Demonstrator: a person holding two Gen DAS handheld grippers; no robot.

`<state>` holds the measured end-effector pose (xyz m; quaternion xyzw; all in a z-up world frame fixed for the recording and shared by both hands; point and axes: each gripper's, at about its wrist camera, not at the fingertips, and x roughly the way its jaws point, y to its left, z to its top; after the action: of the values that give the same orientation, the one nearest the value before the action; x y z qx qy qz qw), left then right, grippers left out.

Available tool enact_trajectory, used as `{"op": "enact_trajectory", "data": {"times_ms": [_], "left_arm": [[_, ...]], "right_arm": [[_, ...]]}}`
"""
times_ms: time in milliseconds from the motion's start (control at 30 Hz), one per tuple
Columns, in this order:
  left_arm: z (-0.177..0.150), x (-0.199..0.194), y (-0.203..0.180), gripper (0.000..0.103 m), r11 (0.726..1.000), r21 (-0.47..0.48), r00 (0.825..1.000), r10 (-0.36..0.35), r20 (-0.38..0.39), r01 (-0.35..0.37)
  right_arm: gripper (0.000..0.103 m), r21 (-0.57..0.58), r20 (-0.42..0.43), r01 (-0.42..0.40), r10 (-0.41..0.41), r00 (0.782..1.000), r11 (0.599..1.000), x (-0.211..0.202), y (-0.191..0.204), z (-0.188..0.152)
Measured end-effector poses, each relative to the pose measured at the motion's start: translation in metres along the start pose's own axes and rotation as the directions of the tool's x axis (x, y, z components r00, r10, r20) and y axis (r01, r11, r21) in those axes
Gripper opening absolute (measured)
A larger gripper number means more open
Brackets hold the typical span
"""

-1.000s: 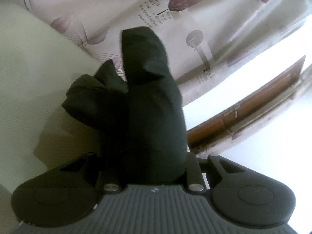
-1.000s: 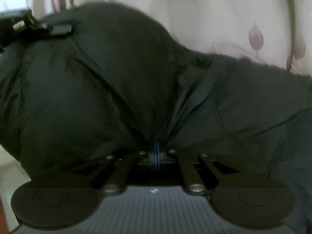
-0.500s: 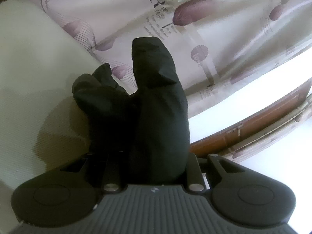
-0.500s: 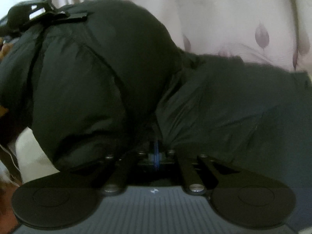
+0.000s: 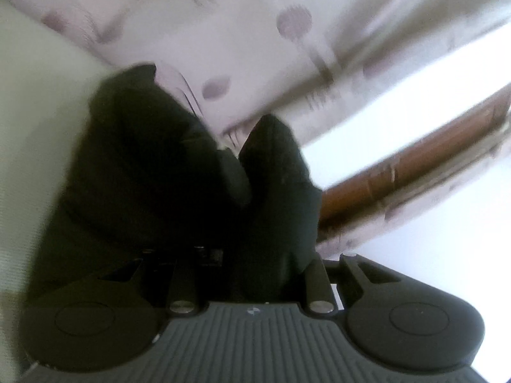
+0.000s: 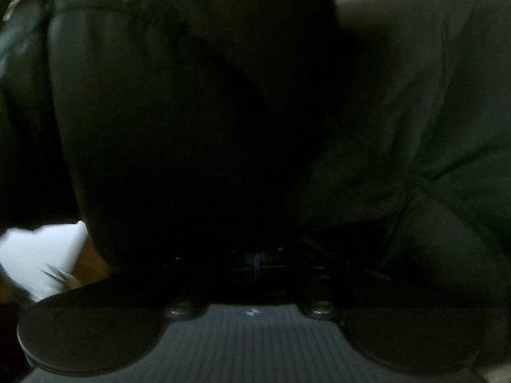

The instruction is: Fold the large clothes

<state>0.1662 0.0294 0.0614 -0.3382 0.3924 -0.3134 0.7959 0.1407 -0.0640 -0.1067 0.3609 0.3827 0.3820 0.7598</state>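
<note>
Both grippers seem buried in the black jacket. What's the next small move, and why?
Probably lower both together and lay the fold flat before letting go. The left gripper has black jacket bunched between its fingers above the patterned sheet, and the right gripper is smothered by the same fabric, its view nearly dark, so nothing looks settled.

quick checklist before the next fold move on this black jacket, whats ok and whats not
1. Left gripper has cloth: ok, black jacket bunches out from between its fingers.
2. Right gripper has cloth: cannot tell, fabric covers the fingers and the view is very dark.
3. Left view sharp enough to aim: not ok, heavily blurred.
4. Landing surface visible: cannot tell; only the patterned bedding behind the jacket shows.
5. Jacket spread flat: not ok, it is bunched in both views.
6. Wooden rail apart from the cloth: ok.
</note>
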Motion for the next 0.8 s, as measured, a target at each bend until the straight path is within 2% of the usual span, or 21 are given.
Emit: {"op": "enact_trajectory", "data": {"times_ms": [67,100,233,333,400,467,533,600,633,667,700,767,800], "left_arm": [[-0.010,0.022,-0.004,0.025,1.000,0.026,0.999,-0.005,-0.045,0.007],[-0.015,0.030,-0.005,0.025,0.999,0.050,0.998,-0.012,-0.058,0.015],[-0.029,0.046,-0.005,0.026,0.988,0.132,0.995,-0.068,-0.067,0.076],[-0.034,0.050,0.003,0.029,0.972,0.191,0.990,-0.130,-0.053,0.137],[-0.038,0.052,0.012,0.034,0.965,0.193,0.984,-0.175,-0.027,0.176],[-0.043,0.056,0.019,0.038,0.961,0.187,0.978,-0.206,-0.007,0.204],[-0.050,0.061,0.024,0.044,0.958,0.173,0.972,-0.235,0.005,0.231],[-0.057,0.070,0.023,0.048,0.957,0.183,0.973,-0.231,0.015,0.225],[-0.063,0.074,0.019,0.050,0.954,0.199,0.973,-0.232,0.018,0.224],[-0.069,0.077,0.015,0.052,0.950,0.228,0.974,-0.227,0.027,0.215],[-0.074,0.078,0.012,0.053,0.946,0.255,0.976,-0.215,0.035,0.199],[-0.085,0.080,0.006,0.053,0.935,0.313,0.979,-0.195,0.054,0.169],[-0.091,0.079,0.003,0.053,0.929,0.336,0.980,-0.186,0.065,0.154]], "right_arm": [[0.002,0.129,-0.035,-0.115,0.120,0.992,0.985,0.008,-0.014,0.005],[0.002,0.152,-0.041,-0.134,0.142,0.989,0.979,0.007,-0.019,0.008],[0.002,0.077,-0.063,-0.113,0.118,0.991,0.991,-0.016,-0.025,0.018],[0.005,0.064,-0.043,-0.114,0.117,0.992,0.991,-0.056,-0.036,0.019],[0.007,0.075,0.001,-0.124,0.125,0.992,0.989,-0.089,-0.047,0.021],[0.009,0.093,0.080,-0.107,0.100,0.992,0.990,-0.129,-0.060,0.025],[0.017,0.113,0.185,-0.081,0.060,0.981,0.990,-0.171,-0.071,0.032],[0.046,0.125,0.288,-0.060,0.022,0.957,0.990,-0.210,-0.077,0.046],[0.055,0.115,0.324,-0.057,0.016,0.946,0.992,-0.223,-0.075,0.055],[0.072,0.096,0.347,-0.048,0.011,0.938,0.994,-0.235,-0.071,0.066],[0.078,0.059,0.363,-0.022,-0.001,0.932,0.998,-0.244,-0.061,0.077],[0.078,-0.004,0.359,0.040,-0.036,0.933,0.999,-0.251,-0.044,0.098],[0.079,-0.030,0.334,0.081,-0.066,0.940,0.996,-0.248,-0.032,0.105]]}}
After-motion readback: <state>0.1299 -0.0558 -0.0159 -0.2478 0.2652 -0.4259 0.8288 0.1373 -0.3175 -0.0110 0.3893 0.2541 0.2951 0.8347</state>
